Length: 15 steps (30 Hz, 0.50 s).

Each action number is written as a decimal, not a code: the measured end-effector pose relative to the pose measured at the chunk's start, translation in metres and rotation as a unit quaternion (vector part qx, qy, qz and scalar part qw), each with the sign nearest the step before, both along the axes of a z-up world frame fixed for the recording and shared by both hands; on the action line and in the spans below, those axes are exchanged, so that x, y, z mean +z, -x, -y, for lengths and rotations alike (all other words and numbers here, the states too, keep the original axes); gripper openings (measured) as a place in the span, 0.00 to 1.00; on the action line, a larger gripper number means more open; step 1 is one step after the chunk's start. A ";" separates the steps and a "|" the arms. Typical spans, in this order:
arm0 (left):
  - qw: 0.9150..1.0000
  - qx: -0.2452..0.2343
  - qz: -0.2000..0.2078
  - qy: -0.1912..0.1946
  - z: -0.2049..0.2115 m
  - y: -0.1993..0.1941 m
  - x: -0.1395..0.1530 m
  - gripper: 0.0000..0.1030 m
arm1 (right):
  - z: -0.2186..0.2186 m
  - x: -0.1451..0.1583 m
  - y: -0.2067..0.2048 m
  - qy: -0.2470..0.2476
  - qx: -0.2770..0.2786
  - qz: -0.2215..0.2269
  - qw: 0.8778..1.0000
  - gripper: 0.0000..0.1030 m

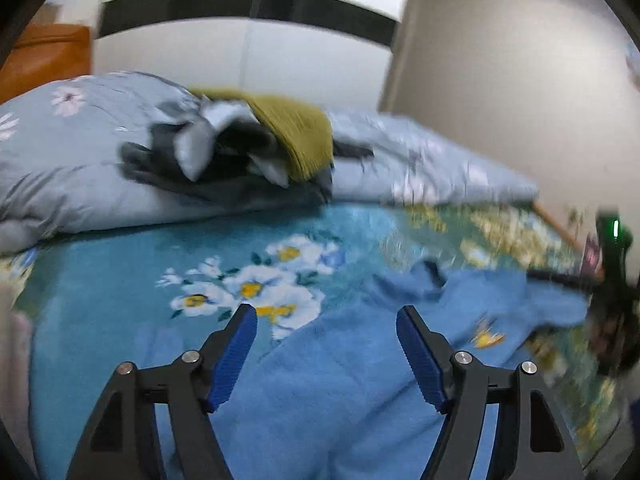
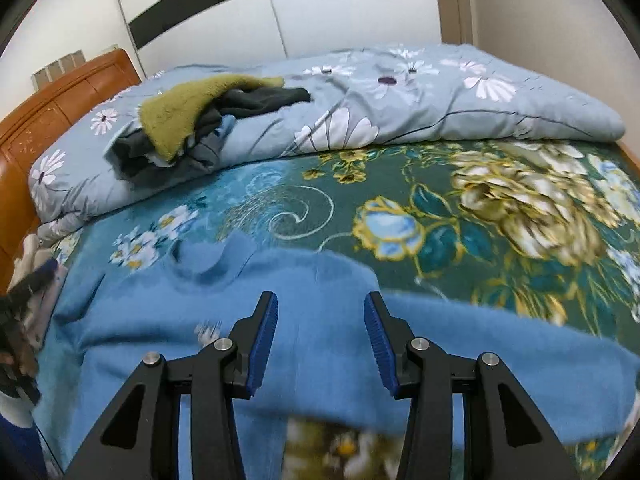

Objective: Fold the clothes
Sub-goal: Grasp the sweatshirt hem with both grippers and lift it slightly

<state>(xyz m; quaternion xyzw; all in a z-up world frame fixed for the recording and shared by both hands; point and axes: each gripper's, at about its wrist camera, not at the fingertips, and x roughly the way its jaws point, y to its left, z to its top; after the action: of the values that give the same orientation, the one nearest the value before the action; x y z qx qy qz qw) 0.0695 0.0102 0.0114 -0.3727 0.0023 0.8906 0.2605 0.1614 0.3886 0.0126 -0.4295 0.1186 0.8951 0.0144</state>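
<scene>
A big bed (image 2: 280, 208) fills the room, with a teal flower blanket (image 2: 500, 216) on top. A grey-blue quilt (image 2: 460, 104) with white daisies lies along its far edge. The headboard (image 2: 52, 108) is orange-brown wood. Behind stands a white wardrobe (image 2: 340, 12) with a black stripe.

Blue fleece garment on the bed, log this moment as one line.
blue fleece garment: spread on floral blanket | left tongs: open above it | right tongs: open above it
</scene>
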 end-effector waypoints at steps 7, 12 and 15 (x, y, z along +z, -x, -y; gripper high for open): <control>0.992 -0.030 0.118 -0.027 -0.001 0.053 -0.047 0.74 | -0.021 -0.024 0.054 -0.009 0.008 0.050 0.999 0.45; 0.984 -0.059 0.163 -0.047 -0.001 0.060 -0.061 0.72 | -0.026 -0.051 0.069 0.015 0.032 0.104 0.994 0.45; 0.977 -0.077 0.190 -0.059 -0.001 0.064 -0.069 0.51 | -0.023 -0.053 0.065 0.015 0.041 0.107 0.993 0.45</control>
<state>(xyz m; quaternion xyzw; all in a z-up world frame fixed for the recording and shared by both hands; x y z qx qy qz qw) 0.0051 0.0113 -0.0579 -0.5176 -0.0712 0.7796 0.3452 0.0964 0.4120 -0.0407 -0.5272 0.1121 0.8422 -0.0168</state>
